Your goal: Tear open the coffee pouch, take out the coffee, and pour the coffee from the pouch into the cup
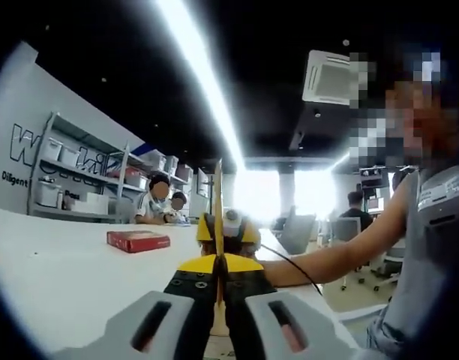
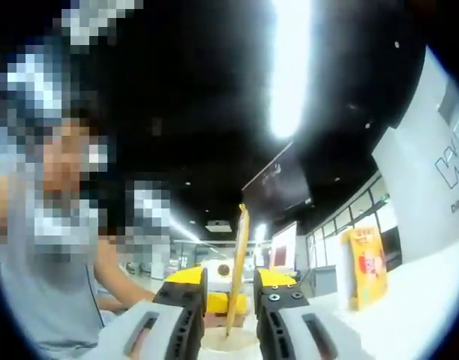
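One thin coffee stick pouch (image 1: 218, 217) stands edge-on in the left gripper view, its lower end pinched between the yellow-tipped jaws of the left gripper (image 1: 219, 264), which are clenched on it. In the right gripper view the same pouch (image 2: 238, 262) rises slightly tilted in the gap between the jaws of the right gripper (image 2: 229, 289); those jaws stand apart on either side of it, released, without touching it as far as can be seen. Its lower end hangs over the pale rim of a cup (image 2: 228, 343) at the bottom of that view (whether it touches the cup cannot be told). The right gripper (image 1: 228, 229) shows beyond the pouch in the left gripper view, and the left gripper (image 2: 226, 289) likewise shows behind it in the right one.

A white table (image 1: 57, 277) lies beneath, bearing a red box (image 1: 138, 240) well to the side. A yellow package (image 2: 367, 266) stands upright on the table near a white wall. A person's forearm (image 1: 327, 259) reaches in from the right. Shelving (image 1: 72, 176) and seated people (image 1: 158, 202) fill the background.
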Demonstrator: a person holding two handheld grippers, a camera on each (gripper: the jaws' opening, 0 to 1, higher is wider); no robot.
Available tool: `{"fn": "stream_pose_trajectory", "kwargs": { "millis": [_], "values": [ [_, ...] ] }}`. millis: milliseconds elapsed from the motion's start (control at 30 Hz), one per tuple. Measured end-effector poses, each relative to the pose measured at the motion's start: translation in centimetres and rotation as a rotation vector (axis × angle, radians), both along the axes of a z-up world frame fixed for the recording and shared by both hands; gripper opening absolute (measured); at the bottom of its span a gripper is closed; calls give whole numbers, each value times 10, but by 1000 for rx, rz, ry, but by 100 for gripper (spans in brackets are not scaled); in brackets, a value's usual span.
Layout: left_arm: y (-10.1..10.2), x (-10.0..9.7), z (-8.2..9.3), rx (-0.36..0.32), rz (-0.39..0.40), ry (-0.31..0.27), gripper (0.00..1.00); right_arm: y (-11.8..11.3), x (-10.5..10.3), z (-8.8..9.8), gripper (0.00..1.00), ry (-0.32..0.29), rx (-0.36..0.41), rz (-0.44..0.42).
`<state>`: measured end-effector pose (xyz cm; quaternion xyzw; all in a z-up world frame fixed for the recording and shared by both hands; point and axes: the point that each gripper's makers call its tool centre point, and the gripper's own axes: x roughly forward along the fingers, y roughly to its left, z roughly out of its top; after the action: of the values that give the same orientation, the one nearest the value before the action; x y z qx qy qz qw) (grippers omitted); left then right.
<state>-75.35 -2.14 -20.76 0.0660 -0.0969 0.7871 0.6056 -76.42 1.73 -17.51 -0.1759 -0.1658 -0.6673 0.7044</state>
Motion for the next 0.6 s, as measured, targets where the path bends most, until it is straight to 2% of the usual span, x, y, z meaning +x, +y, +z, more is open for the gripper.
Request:
{"fn": "stream_pose_trajectory", "kwargs": {
  "millis": [167, 367, 433, 600],
  "values": [
    [-5, -2, 19, 75, 26, -56, 4, 4, 0, 6, 22, -8, -39, -8],
    [-9, -5, 23, 102, 104, -92, 4, 5, -1, 8, 21, -8, -44, -6],
    [-14, -9, 22, 94, 154, -107, 4, 5, -1, 9, 21, -10, -47, -5],
    [-34, -13, 32, 145, 187, -179, 4, 5, -2, 9, 21, -12, -44, 0]
  ]
}}
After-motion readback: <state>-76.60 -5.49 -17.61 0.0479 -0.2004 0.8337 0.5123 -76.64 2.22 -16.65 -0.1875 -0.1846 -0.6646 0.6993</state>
